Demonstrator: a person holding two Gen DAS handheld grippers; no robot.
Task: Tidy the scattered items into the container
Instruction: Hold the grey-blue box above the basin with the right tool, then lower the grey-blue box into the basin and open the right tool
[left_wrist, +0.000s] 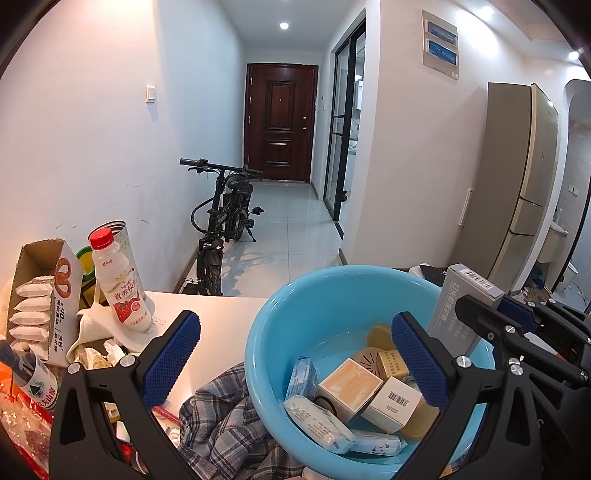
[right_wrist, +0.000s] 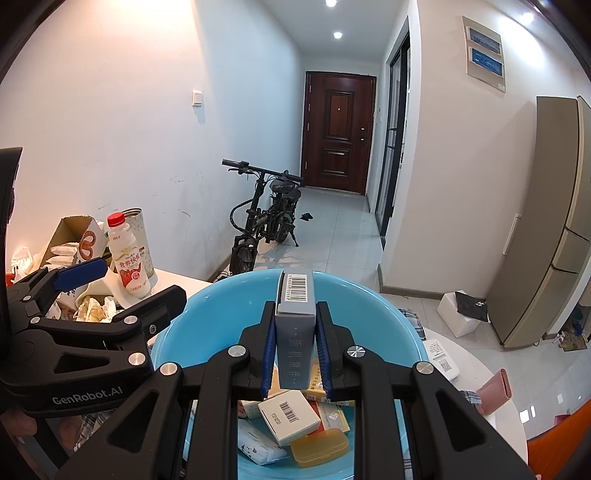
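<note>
My right gripper (right_wrist: 295, 354) clamps the grey carton (right_wrist: 295, 328) over the blue basin (right_wrist: 221, 314) — already holding several small boxes. Left gripper (left_wrist: 295, 354) gapes empty — milk bottle (left_wrist: 120, 284), biscuit box (left_wrist: 55, 295) remain on the table (left_wrist: 229, 314).

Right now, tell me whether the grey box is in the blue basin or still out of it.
Out of it: the right gripper is shut on the grey box, holding it above the blue basin and the items inside.

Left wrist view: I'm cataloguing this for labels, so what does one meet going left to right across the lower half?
Pretzel snack box → red-capped milk bottle → plaid cloth → blue basin → grey carton clamped in the right gripper.
</note>
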